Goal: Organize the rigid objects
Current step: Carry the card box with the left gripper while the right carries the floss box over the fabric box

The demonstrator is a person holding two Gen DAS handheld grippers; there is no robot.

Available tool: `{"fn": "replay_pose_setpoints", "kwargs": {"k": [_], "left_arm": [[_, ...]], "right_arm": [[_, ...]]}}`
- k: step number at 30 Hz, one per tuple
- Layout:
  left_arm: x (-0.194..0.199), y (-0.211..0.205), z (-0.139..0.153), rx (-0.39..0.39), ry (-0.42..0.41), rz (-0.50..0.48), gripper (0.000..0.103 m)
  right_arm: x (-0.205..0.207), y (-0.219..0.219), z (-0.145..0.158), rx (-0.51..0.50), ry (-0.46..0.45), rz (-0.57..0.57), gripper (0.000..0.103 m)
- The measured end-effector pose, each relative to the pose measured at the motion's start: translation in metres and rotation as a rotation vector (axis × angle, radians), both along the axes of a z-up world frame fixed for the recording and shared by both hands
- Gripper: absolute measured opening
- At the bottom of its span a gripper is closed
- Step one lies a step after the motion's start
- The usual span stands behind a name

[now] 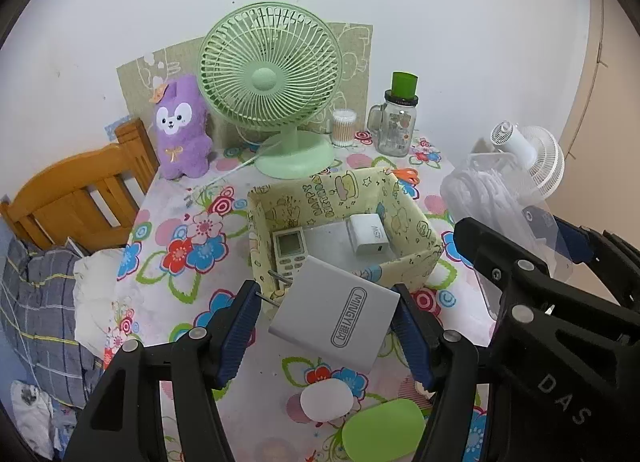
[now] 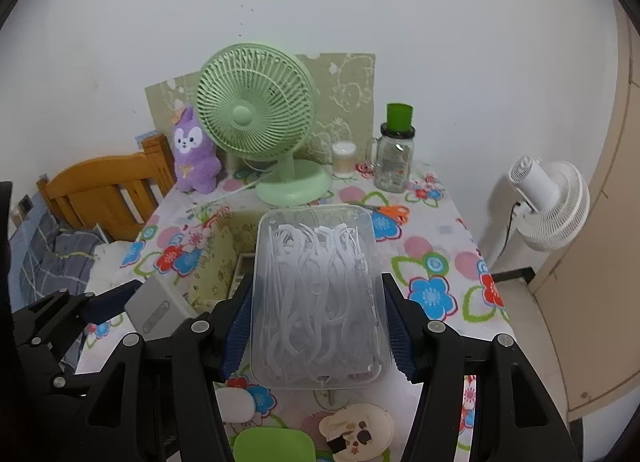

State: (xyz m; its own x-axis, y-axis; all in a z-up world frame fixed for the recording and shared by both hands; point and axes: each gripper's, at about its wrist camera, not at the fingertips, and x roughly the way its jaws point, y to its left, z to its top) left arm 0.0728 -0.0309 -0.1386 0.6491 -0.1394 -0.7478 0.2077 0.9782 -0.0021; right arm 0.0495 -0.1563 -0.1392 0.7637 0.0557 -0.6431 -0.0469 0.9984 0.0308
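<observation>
A: In the left wrist view we see our left gripper (image 1: pixel 326 336) closed on a silver charger (image 1: pixel 340 320). Its blue pads press the two sides of the charger, which is tilted and lifted above the flowered tablecloth (image 1: pixel 176 302). The metal prongs (image 1: pixel 276 282) of the charger point toward the yellow box (image 1: pixel 404 258).

B: Yes, and inside this box we see a remote control (image 1: pixel 289 252) and a white adapter (image 1: pixel 368 238), lying apart on the bottom. In front of us, on the cloth, there are a white oval case (image 1: pixel 326 400) and a green case (image 1: pixel 382 436), touching each other.

A: Behind the box stand the green fan (image 1: pixel 272 93), the purple plush toy (image 1: pixel 182 127) and a glass jar (image 1: pixel 394 129). At the right edge we see a part of the other gripper.

B: In the right wrist view, our right gripper (image 2: pixel 318 324) holds a clear plastic box (image 2: pixel 320 302) full of white floss picks. Both pads touch its long sides, and it hangs over the table, covering most of the yellow box.

A: The orange scissors (image 2: pixel 390 211) lie just behind it. The white fan (image 2: pixel 548 205) stands beside the table, on the right.
</observation>
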Motion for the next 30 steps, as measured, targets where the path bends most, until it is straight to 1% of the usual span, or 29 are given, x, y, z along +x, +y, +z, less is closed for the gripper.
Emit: {"fn": "replay_pose_setpoints", "kwargs": {"k": [5,10,12,18,25,30], "left_arm": [[0.002,-0.011,0.011,0.022,-0.026,0.005,0.068],[0.007,-0.016,0.019,0.000,-0.025,0.020,0.068],[0.010,-0.017,0.019,-0.011,-0.022,0.027,0.068],[0.018,-0.021,0.021,-0.007,-0.024,0.045,0.068],[0.034,-0.024,0.025,-0.020,-0.025,0.068,0.068],[0.047,-0.028,0.022,-0.016,-0.020,0.079,0.068]], "right_arm": [[0.005,-0.007,0.009,-0.008,0.009,0.014,0.062],[0.010,-0.015,0.017,0.001,0.001,0.014,0.062],[0.012,-0.017,0.018,0.009,0.009,0.016,0.062],[0.024,-0.021,0.019,0.019,0.027,0.029,0.062],[0.040,-0.024,0.023,0.016,0.014,0.042,0.062],[0.056,-0.027,0.021,0.016,0.028,0.052,0.062]]}}
